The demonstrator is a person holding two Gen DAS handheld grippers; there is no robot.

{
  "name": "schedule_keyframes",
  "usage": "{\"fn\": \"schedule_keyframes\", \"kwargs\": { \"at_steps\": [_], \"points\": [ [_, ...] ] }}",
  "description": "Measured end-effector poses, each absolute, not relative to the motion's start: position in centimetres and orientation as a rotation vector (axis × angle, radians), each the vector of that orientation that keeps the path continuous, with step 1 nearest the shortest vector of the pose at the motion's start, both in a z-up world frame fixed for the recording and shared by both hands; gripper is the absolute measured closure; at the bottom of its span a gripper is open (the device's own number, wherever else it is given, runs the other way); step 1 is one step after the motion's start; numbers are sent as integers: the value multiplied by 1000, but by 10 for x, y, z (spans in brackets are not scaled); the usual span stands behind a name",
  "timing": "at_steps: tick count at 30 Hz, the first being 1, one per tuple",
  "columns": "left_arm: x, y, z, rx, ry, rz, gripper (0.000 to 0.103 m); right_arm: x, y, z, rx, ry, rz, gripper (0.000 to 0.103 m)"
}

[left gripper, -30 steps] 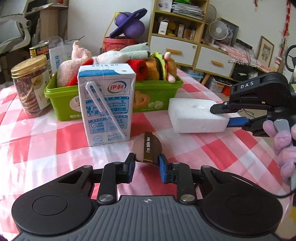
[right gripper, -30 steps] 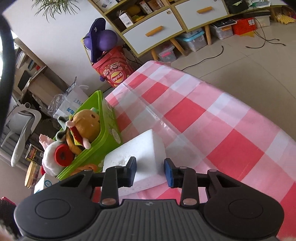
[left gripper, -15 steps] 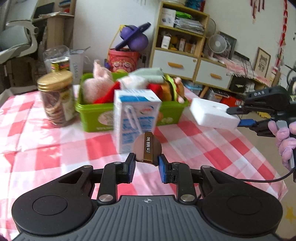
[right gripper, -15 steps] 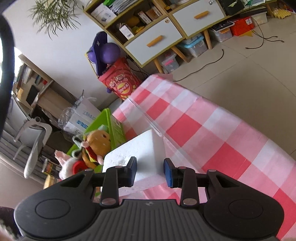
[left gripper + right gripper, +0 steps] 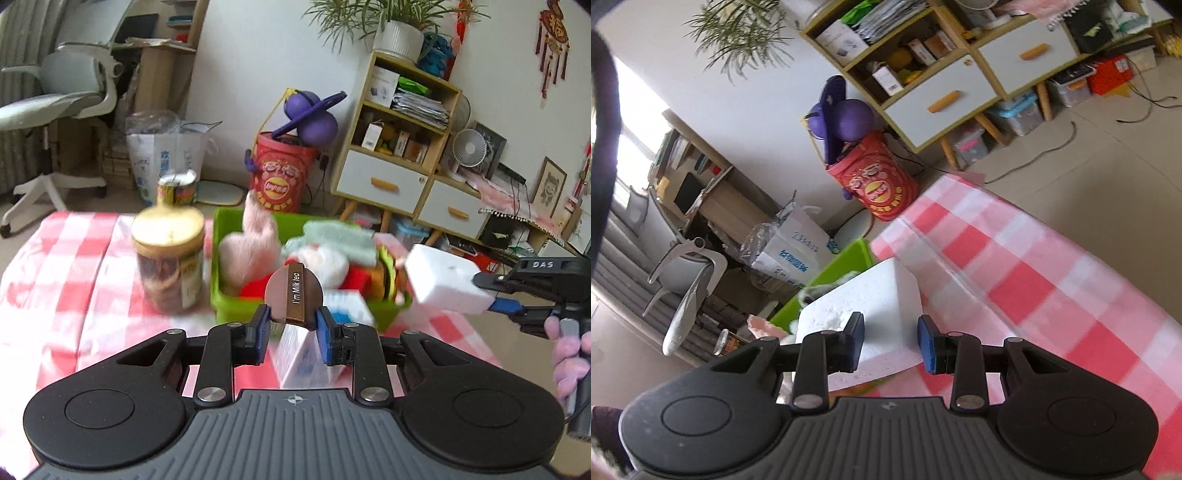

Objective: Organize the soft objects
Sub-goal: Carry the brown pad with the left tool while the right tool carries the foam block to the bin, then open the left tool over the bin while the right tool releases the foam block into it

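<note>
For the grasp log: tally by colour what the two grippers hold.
Brown: 1, disc in left gripper
White: 1, foam block in right gripper
Total: 2

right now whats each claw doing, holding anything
Left claw: shut on the brown milk tea disc.
Right claw: shut on the white foam block, lifted off the table.

Bright, even daylight; a window (image 5: pixel 635 147) glares white beside the desk. Motion blur smears the tabletop (image 5: pixel 74 258) and bin (image 5: pixel 295 291); fisheye edges curve and darken.
</note>
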State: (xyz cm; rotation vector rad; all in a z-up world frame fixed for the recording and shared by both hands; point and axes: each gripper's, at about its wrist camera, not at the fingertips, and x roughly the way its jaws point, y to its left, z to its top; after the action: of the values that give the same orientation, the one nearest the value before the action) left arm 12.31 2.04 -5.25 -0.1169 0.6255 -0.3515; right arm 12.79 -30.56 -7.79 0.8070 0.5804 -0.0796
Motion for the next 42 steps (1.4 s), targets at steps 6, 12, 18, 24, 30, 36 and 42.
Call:
{"fn": "schedule_keyframes", "kwargs": {
  "at_steps": [6,12,18,24,30,36,42],
  "points": [
    [171,-2,-24,-63,634,-397,76,175,-293,-55,762,561,-61,88],
    [213,-29,-24,28,636,-429,76,220,-285,-50,728,563,-66,87],
    [250,-44,-41,90,674,-421,76,252,-277,-54,655,585,-54,87],
    [280,-53,-61,142,710,-385,73,278,-266,-58,567,607,-43,87],
    [295,-61,-81,188,756,-377,72,297,-250,-67,469,626,-41,87],
    [306,-68,-100,235,821,-378,71,312,-225,-81,306,678,-28,89],
    [313,-66,-100,205,845,-374,65,317,-205,-97,131,708,-22,90]
  ]
}}
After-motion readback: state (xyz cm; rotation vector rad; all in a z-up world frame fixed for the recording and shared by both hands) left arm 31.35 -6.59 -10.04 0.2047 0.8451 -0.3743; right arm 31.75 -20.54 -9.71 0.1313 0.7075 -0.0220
